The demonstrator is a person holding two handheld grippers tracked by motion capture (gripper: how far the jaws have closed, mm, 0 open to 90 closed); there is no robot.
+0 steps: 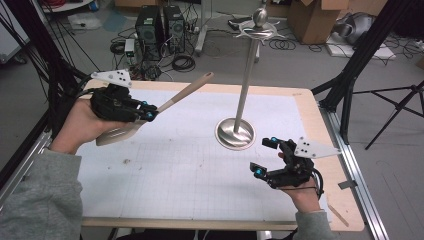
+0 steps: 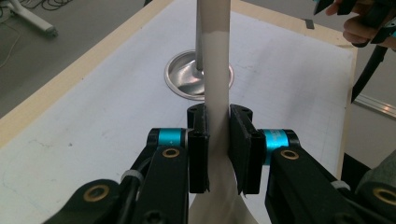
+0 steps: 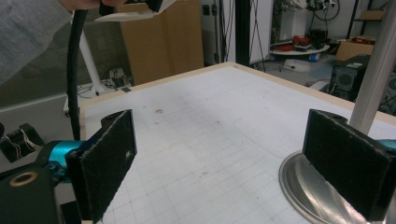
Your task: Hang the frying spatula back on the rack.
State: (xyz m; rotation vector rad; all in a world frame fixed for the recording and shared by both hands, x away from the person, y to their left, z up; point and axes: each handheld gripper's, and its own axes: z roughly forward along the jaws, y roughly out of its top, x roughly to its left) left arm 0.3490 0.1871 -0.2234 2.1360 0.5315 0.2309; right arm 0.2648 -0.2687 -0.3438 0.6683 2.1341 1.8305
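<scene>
A beige spatula (image 1: 176, 99) is held above the table's left side, its handle slanting up and right toward the metal stand (image 1: 245, 95). My left gripper (image 1: 149, 111) is shut on the spatula where the handle meets the blade; in the left gripper view the handle (image 2: 216, 88) runs up between both pads. The stand has a round steel base (image 1: 234, 133), a tall pole and hooks at the top. My right gripper (image 1: 263, 156) hovers open near the front right, just in front of the base, with nothing between its pads (image 3: 348, 161).
A white gridded mat (image 1: 190, 165) covers the wooden table (image 1: 325, 165). Beyond the far edge lie computer towers (image 1: 160, 25), cables and cardboard boxes (image 1: 315, 17). Black tripod legs (image 1: 360, 55) stand off the right side.
</scene>
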